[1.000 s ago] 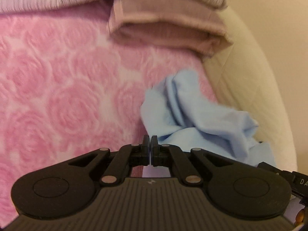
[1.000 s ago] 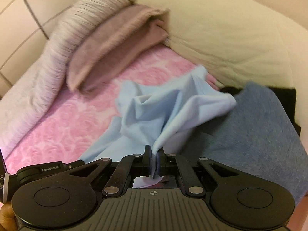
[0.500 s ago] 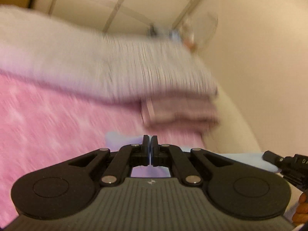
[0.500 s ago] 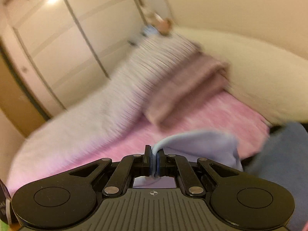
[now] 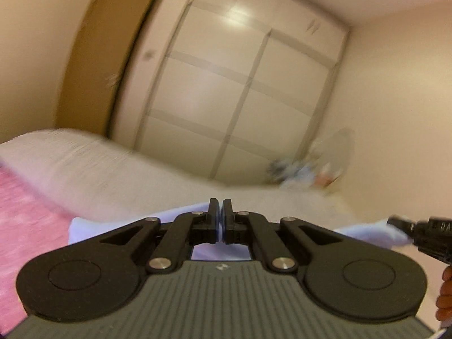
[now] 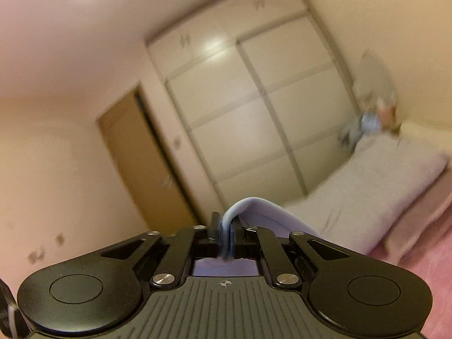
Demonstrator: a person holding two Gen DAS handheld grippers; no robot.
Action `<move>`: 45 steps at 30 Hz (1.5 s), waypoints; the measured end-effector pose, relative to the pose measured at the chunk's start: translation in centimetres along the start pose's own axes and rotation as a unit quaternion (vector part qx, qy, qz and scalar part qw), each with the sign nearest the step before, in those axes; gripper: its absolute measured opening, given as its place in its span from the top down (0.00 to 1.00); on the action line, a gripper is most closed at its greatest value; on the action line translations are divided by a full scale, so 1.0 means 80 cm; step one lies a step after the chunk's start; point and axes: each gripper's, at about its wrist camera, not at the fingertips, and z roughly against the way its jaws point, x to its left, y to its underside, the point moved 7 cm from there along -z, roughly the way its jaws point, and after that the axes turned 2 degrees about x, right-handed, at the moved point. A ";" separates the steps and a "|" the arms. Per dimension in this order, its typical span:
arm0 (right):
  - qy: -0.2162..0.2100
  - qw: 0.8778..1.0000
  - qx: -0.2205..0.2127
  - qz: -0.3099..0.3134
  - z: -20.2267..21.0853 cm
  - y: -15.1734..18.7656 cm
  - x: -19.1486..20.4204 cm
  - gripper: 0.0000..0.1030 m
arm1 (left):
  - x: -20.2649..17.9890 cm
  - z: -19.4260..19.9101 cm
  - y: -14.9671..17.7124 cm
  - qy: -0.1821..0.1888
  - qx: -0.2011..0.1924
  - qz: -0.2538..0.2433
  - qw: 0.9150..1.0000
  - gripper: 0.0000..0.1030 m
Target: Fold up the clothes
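Note:
The light blue garment [image 6: 271, 217] loops out of my right gripper [image 6: 225, 226], which is shut on a fold of it. In the left wrist view the same garment [image 5: 84, 227] stretches behind my left gripper [image 5: 220, 207] and runs right to the other gripper [image 5: 418, 234]. My left gripper is shut, with a thin blue sliver showing between its pads and the cloth edge rising to its tips. Both grippers are held high and tilted up, and most of the garment hangs hidden below them. A hand [image 5: 446, 291] shows at the right edge.
The bed's pink rose blanket [image 5: 25, 220] lies at lower left, with a pale ribbed duvet [image 5: 113, 180] behind it. A cream sliding-door wardrobe [image 5: 243, 93] and a brown door [image 5: 96, 65] fill the far wall. Blurred small items [image 5: 305, 172] sit by the bed's far corner.
Both grippers have risen and tilted upward, lifting the blue garment off the bed. The views swung from the blanket and clothes pile to the wardrobe and wall.

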 end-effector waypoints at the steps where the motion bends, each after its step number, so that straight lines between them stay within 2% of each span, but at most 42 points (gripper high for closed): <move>1: 0.011 0.998 0.054 0.010 -0.014 0.023 0.001 0.81 | 0.003 0.001 0.017 0.009 0.030 0.001 1.000 0.99; 2: 0.035 0.993 0.113 0.024 -0.024 0.049 -0.009 0.59 | 0.014 -0.003 0.042 -0.004 0.071 -0.004 0.997 0.99; 3: 0.064 0.982 0.173 0.039 -0.031 0.081 -0.021 0.46 | 0.025 -0.005 0.067 -0.017 0.112 -0.009 0.993 0.99; 5: 0.099 0.956 0.268 0.072 -0.042 0.153 -0.038 0.46 | 0.032 -0.010 0.132 -0.009 0.215 -0.026 0.976 0.99; 8: 0.124 0.920 0.363 0.076 -0.040 0.240 -0.065 0.46 | 0.033 -0.005 0.223 -0.045 0.310 -0.027 0.949 0.99; 9: 0.127 0.914 0.380 0.067 -0.034 0.259 -0.083 0.46 | 0.034 -0.001 0.251 -0.056 0.339 -0.028 0.939 0.99; 11: 0.125 0.907 0.398 0.052 -0.019 0.281 -0.094 0.46 | 0.019 0.012 0.298 -0.071 0.378 -0.032 0.922 0.99; 12: 0.124 0.904 0.406 0.045 -0.011 0.292 -0.099 0.46 | 0.014 0.018 0.306 -0.073 0.384 -0.038 0.920 0.99; 14: 0.124 0.906 0.403 0.039 -0.002 0.295 -0.104 0.46 | 0.003 0.029 0.322 -0.075 0.395 -0.050 0.914 0.98; 16: 0.125 0.906 0.402 0.046 0.010 0.299 -0.100 0.46 | -0.007 0.041 0.338 -0.078 0.406 -0.062 0.909 0.94; 21: 0.125 0.902 0.409 0.060 0.075 0.339 -0.109 0.46 | -0.054 0.086 0.354 -0.071 0.392 -0.100 0.912 0.86; 28: 0.128 0.900 0.412 0.056 0.151 0.370 -0.117 0.46 | -0.069 0.150 0.371 -0.090 0.374 -0.118 0.915 0.82; 30: 0.122 0.902 0.410 0.057 0.167 0.378 -0.114 0.46 | -0.073 0.169 0.376 -0.096 0.369 -0.123 0.916 0.78; 37: 0.104 0.906 0.406 0.068 0.211 0.399 -0.098 0.46 | -0.088 0.233 0.391 -0.115 0.350 -0.138 0.919 0.76; 45: 0.098 0.915 0.385 0.076 0.240 0.394 -0.087 0.46 | -0.104 0.262 0.387 -0.111 0.336 -0.142 0.924 0.73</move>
